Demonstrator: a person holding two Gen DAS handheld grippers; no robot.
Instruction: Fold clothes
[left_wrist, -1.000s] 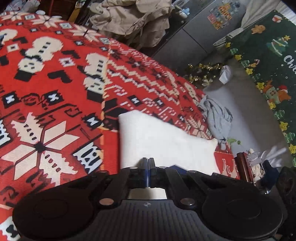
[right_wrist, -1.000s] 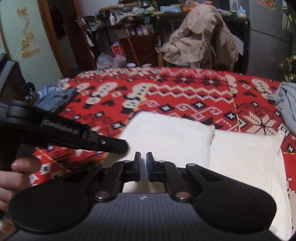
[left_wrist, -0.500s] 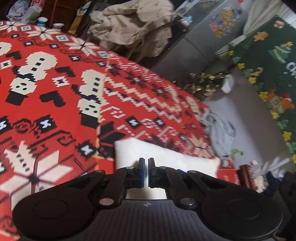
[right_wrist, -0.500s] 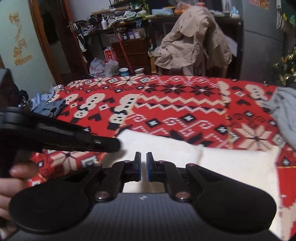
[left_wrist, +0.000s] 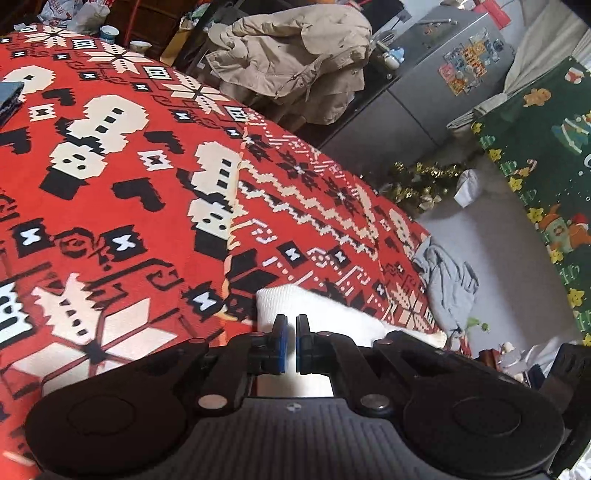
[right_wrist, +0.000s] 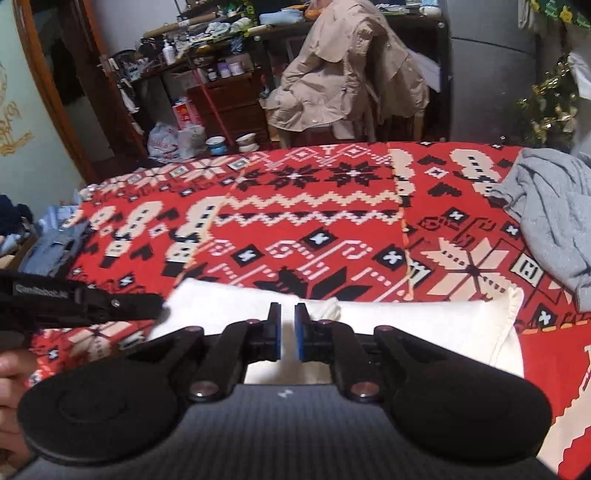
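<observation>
right gripper (right_wrist: 287, 328): fingers close together, narrow gap, nothing pinched
white garment (right_wrist: 424, 328): folded, flat on bed just beyond fingers
left gripper (right_wrist: 110, 304): black, tip at garment's left corner; state unclear
bed cover (right_wrist: 314, 221): red patterned
grey garment (right_wrist: 550, 214): crumpled, right edge
beige coat (right_wrist: 343, 74): over chair behind bed
</observation>
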